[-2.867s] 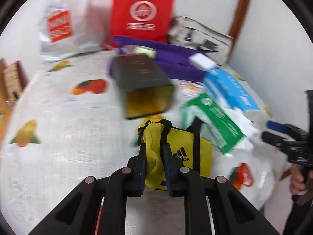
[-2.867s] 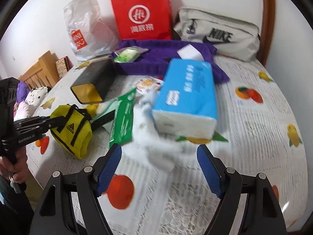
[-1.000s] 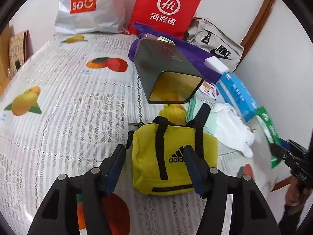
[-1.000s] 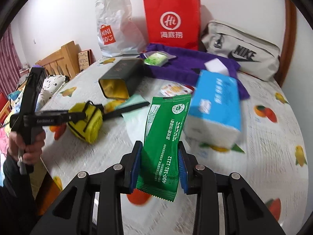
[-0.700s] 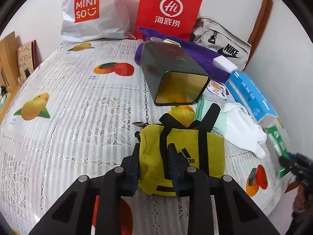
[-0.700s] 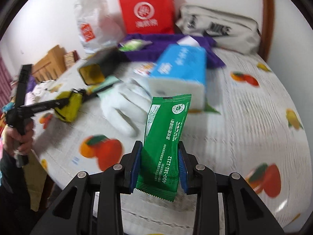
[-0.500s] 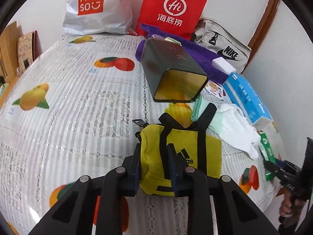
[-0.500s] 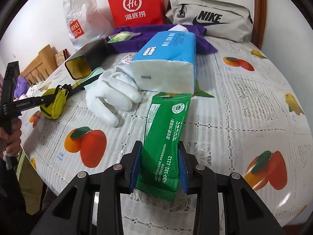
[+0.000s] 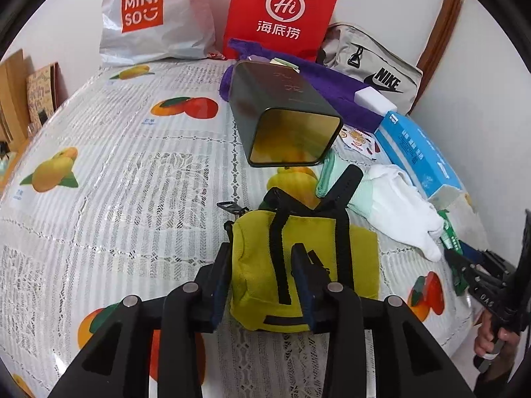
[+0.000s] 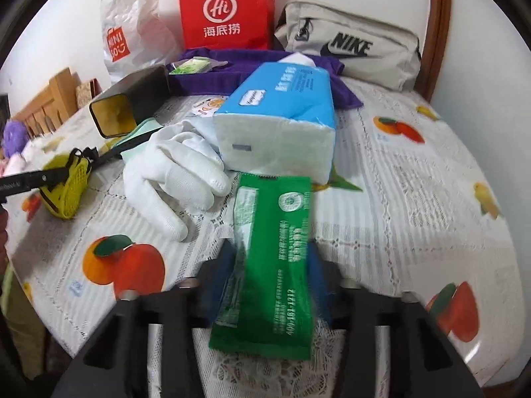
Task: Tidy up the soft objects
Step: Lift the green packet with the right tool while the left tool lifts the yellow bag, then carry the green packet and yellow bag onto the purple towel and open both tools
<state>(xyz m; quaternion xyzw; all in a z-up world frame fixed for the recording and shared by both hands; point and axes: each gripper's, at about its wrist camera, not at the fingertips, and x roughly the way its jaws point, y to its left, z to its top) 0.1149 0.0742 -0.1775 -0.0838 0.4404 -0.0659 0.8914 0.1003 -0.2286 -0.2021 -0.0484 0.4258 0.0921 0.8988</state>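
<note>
the left gripper is opening slightly while pinching the yellow pouch on the tablecloth, probably to carry it into the open tin lying just ahead. the right gripper is clamping the green packet, keeping it just short of the white glove and tissue pack.

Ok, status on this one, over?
Left gripper: jaws opening, yellow bag between them. Right gripper shut on green packet. White glove and blue tissue pack close ahead.
</note>
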